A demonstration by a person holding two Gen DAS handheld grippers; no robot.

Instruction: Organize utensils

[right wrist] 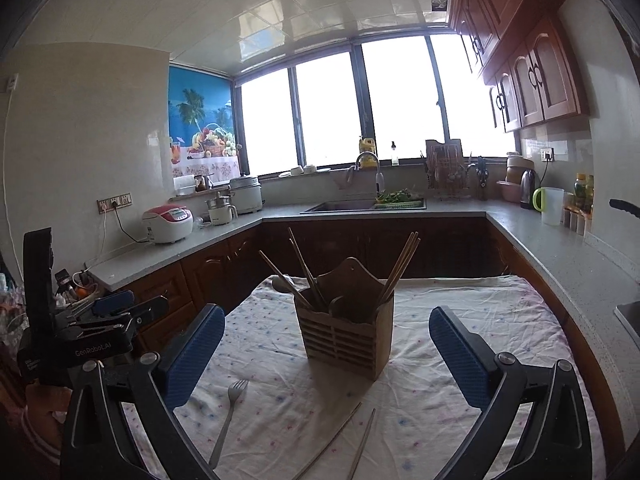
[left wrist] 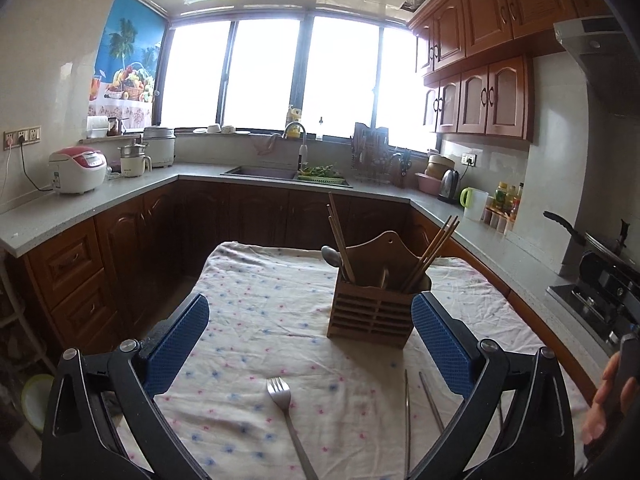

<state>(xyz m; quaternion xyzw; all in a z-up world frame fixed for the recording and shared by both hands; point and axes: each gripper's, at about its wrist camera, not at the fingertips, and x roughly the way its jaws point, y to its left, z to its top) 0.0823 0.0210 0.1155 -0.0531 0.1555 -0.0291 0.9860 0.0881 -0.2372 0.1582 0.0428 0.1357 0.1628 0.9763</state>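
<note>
A wooden utensil holder (left wrist: 370, 312) stands on the floral tablecloth (left wrist: 256, 312), with wooden chopsticks (left wrist: 434, 250) and a spoon (left wrist: 331, 257) standing in it. It also shows in the right wrist view (right wrist: 344, 340). A metal fork (left wrist: 286, 412) lies flat on the cloth near me, also seen in the right wrist view (right wrist: 229, 416). Two metal chopsticks (left wrist: 418, 412) lie to its right, shown too in the right wrist view (right wrist: 352, 440). My left gripper (left wrist: 310, 344) is open and empty, above the fork. My right gripper (right wrist: 326, 354) is open and empty, in front of the holder.
The left gripper's body (right wrist: 80, 332) shows at the left of the right wrist view. A grey countertop (left wrist: 100, 204) runs around the room with a rice cooker (left wrist: 78, 170), a sink (left wrist: 260, 172), a kettle (left wrist: 449, 186) and a stove (left wrist: 600, 292) at right.
</note>
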